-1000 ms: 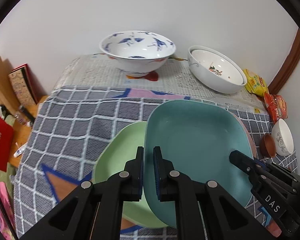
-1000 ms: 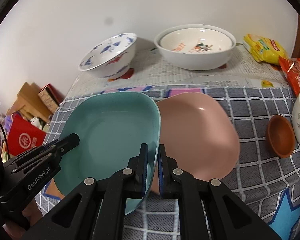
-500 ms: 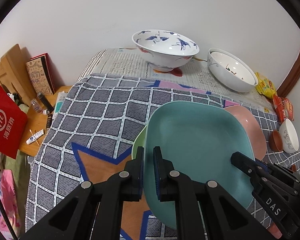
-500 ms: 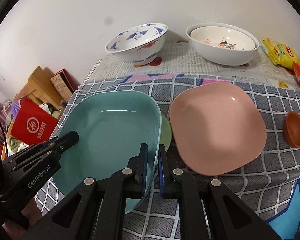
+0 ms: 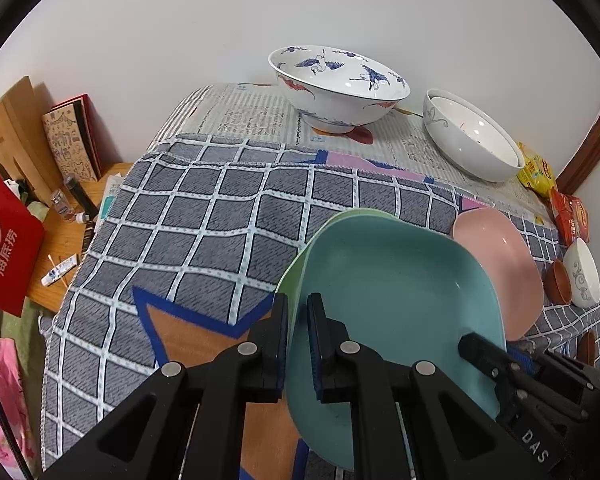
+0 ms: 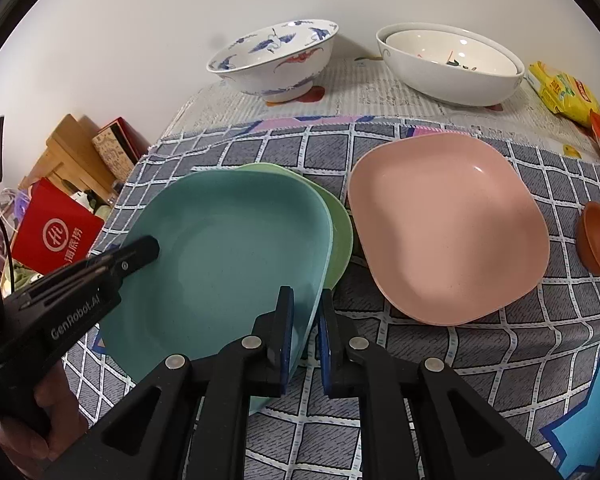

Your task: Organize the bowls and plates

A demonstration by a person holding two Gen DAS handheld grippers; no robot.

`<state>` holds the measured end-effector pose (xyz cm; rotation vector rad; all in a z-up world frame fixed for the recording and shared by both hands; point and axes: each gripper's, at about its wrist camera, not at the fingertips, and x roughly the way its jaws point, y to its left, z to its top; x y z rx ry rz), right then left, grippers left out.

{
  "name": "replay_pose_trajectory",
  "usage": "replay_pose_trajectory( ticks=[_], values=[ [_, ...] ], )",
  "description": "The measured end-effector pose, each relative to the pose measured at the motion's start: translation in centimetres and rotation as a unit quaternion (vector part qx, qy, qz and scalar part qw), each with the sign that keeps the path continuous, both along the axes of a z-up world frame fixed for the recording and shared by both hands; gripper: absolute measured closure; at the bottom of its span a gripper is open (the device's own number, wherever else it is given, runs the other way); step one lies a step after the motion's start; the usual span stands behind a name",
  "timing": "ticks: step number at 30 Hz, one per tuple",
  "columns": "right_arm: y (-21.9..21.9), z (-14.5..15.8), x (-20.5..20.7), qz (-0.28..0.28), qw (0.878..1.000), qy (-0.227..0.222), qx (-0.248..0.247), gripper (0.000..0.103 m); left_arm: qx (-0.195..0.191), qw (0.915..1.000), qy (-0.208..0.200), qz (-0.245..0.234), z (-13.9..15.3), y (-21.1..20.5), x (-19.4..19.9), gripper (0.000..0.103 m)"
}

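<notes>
Hiding green plate (image 6: 338, 232), teal plate (image 6: 228, 248) overlapping

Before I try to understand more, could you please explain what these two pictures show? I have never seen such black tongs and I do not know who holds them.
No robot is here. A person holds a pair of black tongs in each hand, and each pair carries a small wide-angle camera that looks along its two fingers. So one picture comes from the left tongs and the other from the right tongs.

Both tongs are closed on opposite edges of the same teal plate, which sits over a green plate. Beside these lies a pink plate, apart from them. All are on a table covered with a grey checked cloth.

At the back stand a blue-patterned bowl and two white bowls, one inside the other.
</notes>
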<state>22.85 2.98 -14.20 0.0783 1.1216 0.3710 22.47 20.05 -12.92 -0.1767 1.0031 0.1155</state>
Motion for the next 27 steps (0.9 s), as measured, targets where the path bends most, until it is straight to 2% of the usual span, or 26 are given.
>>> replay_pose_trajectory(
  ticks=[14,22,25,27],
  values=[
    [0.7,-0.5,0.8,0.013,1.0,0.004,-0.022,0.084,-0.012,0.9997,-0.004,-0.021,-1.2,0.1,3.2,0.088],
    [1.0,-1.0,0.9,0.023,0.999,0.005,-0.031,0.079,0.009,0.9994,-0.009,-0.032,-1.5,-0.4,4.0,0.084],
    [1.4,-1.1,0.8,0.037,0.998,0.002,-0.041,0.072,0.021,0.9993,-0.003,-0.03,-1.5,-0.4,4.0,0.08],
    [1.4,-1.0,0.6,0.044,0.998,0.002,-0.039,0.07,0.024,0.9994,-0.003,-0.025,-1.3,-0.1,3.7,0.072]
  ],
)
